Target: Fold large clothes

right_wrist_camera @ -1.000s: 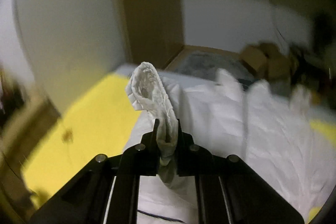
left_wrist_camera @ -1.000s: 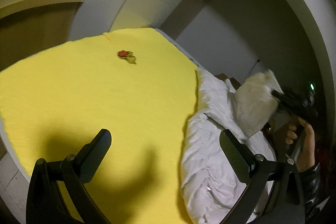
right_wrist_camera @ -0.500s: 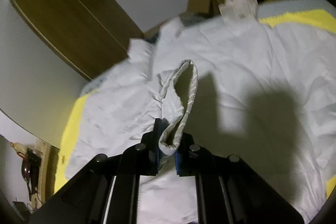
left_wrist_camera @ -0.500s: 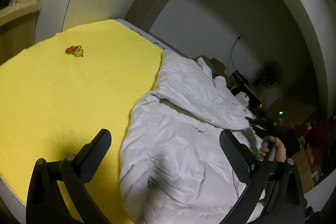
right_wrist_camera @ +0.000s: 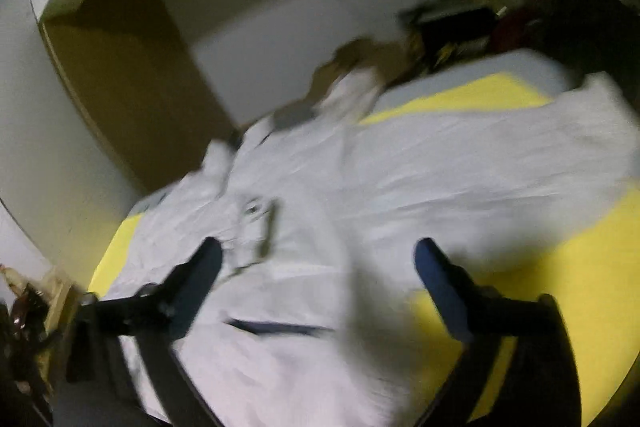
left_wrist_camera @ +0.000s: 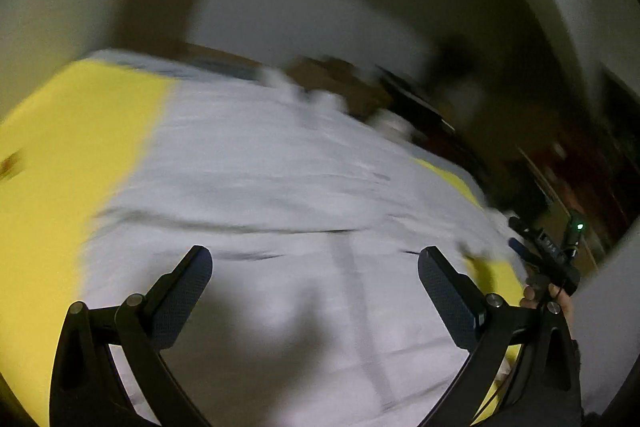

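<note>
Lying on yellow sheet (right_wrist_camera: 580, 267), white garment (right_wrist_camera: 360, 187), no legible writing; both tools (left_wrist_camera: 316, 267) (right_wrist_camera: 316, 263) released, empty.

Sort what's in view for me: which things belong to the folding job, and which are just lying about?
Job:
white garment, spread on the yellow cover
left gripper, open, nothing between its fingers
right gripper, jaws just opened, nothing between them

Lying about:
cardboard boxes beyond the bed, blurred
</note>
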`<state>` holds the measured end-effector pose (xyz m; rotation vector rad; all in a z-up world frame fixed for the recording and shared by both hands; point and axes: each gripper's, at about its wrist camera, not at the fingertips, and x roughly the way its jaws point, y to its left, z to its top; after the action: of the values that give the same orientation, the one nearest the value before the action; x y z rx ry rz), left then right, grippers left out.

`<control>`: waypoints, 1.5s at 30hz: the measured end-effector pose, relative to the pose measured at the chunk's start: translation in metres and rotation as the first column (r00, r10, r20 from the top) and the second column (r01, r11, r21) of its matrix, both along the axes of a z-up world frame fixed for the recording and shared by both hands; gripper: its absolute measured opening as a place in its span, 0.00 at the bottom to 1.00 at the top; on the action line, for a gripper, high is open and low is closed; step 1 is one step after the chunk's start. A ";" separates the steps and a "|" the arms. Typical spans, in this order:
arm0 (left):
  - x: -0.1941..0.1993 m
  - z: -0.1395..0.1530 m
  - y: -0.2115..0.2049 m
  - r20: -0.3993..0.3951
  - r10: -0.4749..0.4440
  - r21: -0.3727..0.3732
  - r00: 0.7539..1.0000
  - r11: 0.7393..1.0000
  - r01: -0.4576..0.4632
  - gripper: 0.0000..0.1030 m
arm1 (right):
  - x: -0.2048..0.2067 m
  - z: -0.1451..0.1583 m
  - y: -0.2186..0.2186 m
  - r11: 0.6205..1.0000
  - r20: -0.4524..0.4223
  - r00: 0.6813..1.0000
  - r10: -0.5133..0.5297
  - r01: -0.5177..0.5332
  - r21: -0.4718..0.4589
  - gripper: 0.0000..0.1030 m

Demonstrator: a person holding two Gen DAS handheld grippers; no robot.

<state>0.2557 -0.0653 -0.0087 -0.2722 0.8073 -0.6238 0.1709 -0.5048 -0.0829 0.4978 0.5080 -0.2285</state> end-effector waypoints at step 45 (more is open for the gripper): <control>0.145 -0.130 -0.338 -0.104 -0.179 0.052 0.978 0.981 0.185 1.00 | -0.052 -0.129 -0.250 0.624 -0.116 0.891 -0.439 0.395 0.674 0.54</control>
<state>0.4008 -0.4031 -0.1386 -0.1748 0.9525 -0.7606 0.1191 -0.7543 -0.2124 1.3667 0.3970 -0.4791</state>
